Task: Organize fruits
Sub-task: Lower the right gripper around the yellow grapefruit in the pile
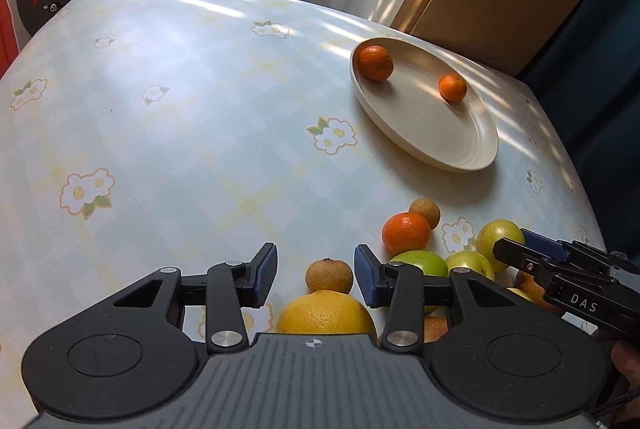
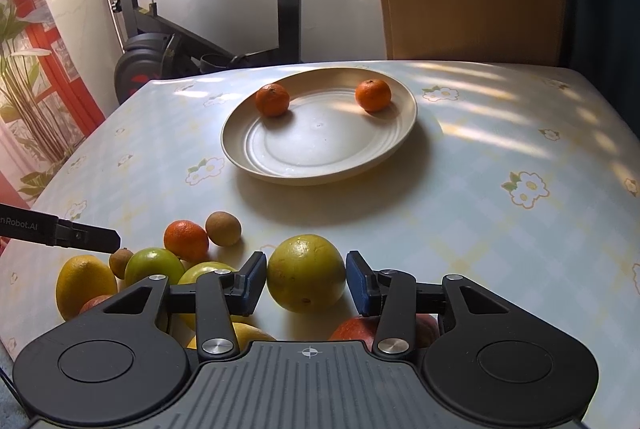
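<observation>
Left hand-held gripper [image 1: 316, 277]: hangs over the near end of the fruit pile, its blue pads apart; a small brown fruit [image 1: 329, 275] shows in the gap between them, touched by neither pad.
Right hand-held gripper [image 2: 306, 279]: pads stand on either side of a large yellow-green fruit [image 2: 306, 272]; the left pad looks to be against its skin, the right pad just beside it, and I cannot tell whether they press.
Plate [image 2: 256, 165]: cream, round, farther back on the desk [image 2: 480, 229], well apart from the pile.
On the plate: two small oranges [image 2: 273, 100] [image 2: 373, 95], apart from each other, both near the far rim.
Loose pile: an orange [image 2: 186, 237] and a second brown fruit [image 2: 223, 227] touching at the far edge; green apples [image 2: 154, 269] behind them; a big yellow citrus [image 2: 84, 285] at the left end; a red apple [image 2: 356, 329] partly hidden under the right hand-held gripper.
Desk cover: pale checked cloth with white flowers.
Behind the desk: an exercise bike [image 2: 288, 1] against the wall.
</observation>
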`<action>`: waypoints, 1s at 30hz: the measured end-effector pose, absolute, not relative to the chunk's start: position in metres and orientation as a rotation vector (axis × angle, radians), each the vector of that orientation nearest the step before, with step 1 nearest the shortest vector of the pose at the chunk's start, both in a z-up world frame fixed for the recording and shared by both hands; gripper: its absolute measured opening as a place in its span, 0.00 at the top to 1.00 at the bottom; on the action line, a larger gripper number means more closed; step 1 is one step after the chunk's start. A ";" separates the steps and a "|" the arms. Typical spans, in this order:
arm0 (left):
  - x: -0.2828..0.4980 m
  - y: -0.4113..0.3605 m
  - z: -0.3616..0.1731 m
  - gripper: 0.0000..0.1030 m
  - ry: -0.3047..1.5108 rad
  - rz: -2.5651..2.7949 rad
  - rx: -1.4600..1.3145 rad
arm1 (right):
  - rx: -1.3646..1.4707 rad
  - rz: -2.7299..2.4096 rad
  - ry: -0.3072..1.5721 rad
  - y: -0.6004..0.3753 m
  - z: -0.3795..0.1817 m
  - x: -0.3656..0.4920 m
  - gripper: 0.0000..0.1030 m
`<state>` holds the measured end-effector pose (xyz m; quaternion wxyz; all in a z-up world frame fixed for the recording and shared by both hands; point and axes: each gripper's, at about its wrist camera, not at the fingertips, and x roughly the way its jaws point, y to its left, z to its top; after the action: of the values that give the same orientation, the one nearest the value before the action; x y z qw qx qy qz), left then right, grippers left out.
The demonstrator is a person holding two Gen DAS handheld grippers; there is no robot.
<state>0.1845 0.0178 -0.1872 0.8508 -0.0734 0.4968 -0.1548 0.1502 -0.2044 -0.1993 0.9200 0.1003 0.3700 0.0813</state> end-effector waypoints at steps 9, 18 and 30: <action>0.185 0.018 -0.187 0.57 1.045 -0.325 -0.159 | 0.212 0.163 0.755 -0.204 -0.200 0.150 0.61; 0.186 0.018 -0.190 0.57 1.064 -0.334 -0.177 | 0.209 0.166 0.754 -0.204 -0.199 0.150 0.61; 0.193 0.012 -0.206 0.68 1.108 -0.340 -0.184 | 0.209 0.165 0.752 -0.204 -0.200 0.150 0.61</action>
<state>0.1926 0.0116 -0.2056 0.8328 -0.0870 0.5227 -0.1604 0.1505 -0.2043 -0.1997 0.9215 0.1017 0.3660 0.0805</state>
